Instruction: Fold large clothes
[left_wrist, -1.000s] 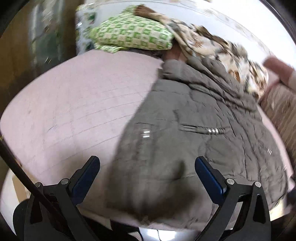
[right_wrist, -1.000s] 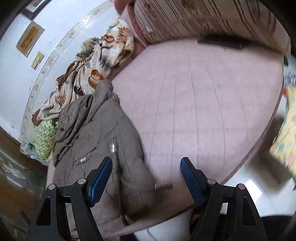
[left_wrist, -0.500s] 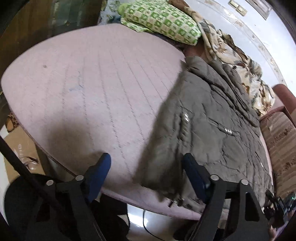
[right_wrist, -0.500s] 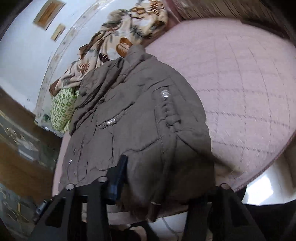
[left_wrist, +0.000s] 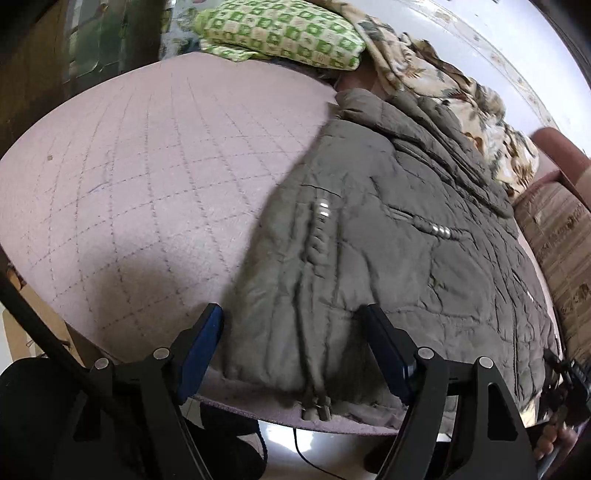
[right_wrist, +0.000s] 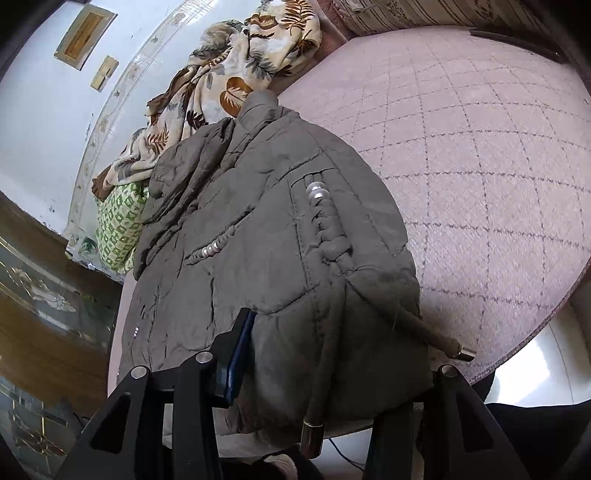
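A grey-brown padded jacket (left_wrist: 388, 221) lies front-up on a pink quilted bed (left_wrist: 147, 166), its hem at the near edge. My left gripper (left_wrist: 295, 336) straddles the hem's left corner; the puffy cloth fills the gap between both blue pads. In the right wrist view the same jacket (right_wrist: 258, 240) bulges between the fingers of my right gripper (right_wrist: 332, 350). Its left pad presses into the cloth and the right finger is hidden behind the hem. Two drawstring ends with metal tips (right_wrist: 443, 341) hang at that corner.
A green checked pillow (left_wrist: 280, 33) and a leaf-print blanket (left_wrist: 424, 74) lie at the jacket's collar by the wall. A striped cushion (left_wrist: 561, 229) borders the bed's far right. Dark cabinets (right_wrist: 44, 314) stand on the left. A hand (left_wrist: 554, 439) shows at lower right.
Both grippers came down to the jacket's hem and their jaws narrowed onto the cloth. The right one slid left from the bare quilt onto the jacket's corner.
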